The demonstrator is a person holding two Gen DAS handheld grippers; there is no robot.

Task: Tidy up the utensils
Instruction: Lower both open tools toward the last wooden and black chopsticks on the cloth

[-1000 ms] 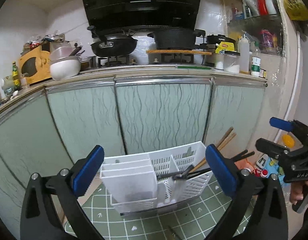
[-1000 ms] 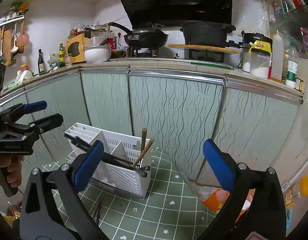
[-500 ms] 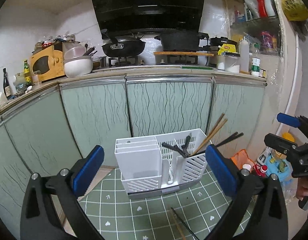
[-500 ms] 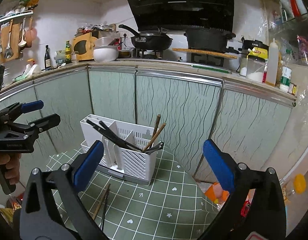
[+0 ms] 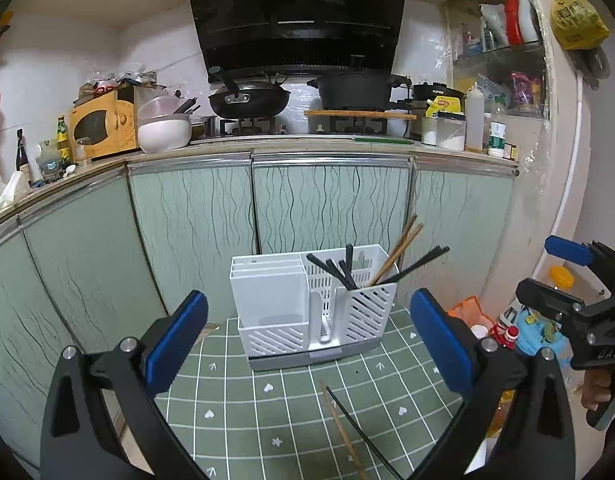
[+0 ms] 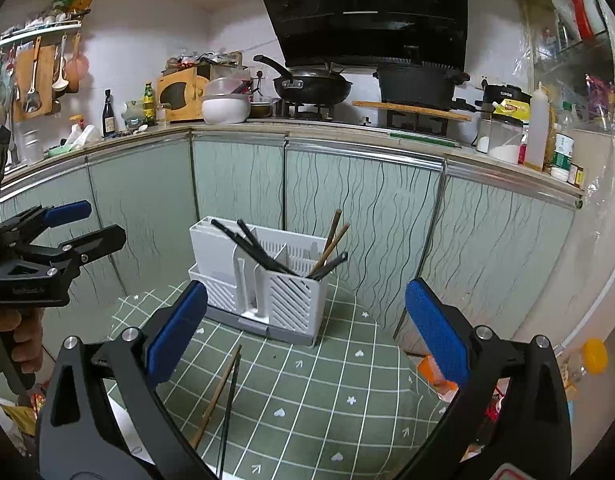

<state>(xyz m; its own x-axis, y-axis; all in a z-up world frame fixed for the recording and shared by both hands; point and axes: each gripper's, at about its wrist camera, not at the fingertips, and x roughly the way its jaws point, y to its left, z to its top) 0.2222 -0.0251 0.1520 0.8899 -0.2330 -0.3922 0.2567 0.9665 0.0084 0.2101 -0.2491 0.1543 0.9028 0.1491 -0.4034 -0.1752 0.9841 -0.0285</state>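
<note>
A white slotted utensil holder (image 5: 311, 304) stands on a green checked mat (image 5: 291, 408); it also shows in the right wrist view (image 6: 263, 280). It holds black chopsticks (image 5: 339, 272) and brown wooden chopsticks (image 5: 395, 252). One brown chopstick (image 5: 343, 432) and one black chopstick (image 5: 363, 436) lie loose on the mat in front; in the right wrist view the brown one (image 6: 217, 394) lies left of the black one (image 6: 229, 404). My left gripper (image 5: 307, 344) is open and empty, back from the holder. My right gripper (image 6: 307, 332) is open and empty too.
Green cabinet doors (image 5: 331, 204) stand behind the holder, under a counter with a wok (image 5: 247, 98), a black pot (image 5: 355, 88), a white bowl (image 5: 163, 130) and bottles. Bags and bottles (image 5: 511, 332) lie on the floor at the right.
Both grippers have pulled back and up from the holder, so it looks smaller and farther. The loose chopsticks on the mat have come into view. Both grippers stay open.
</note>
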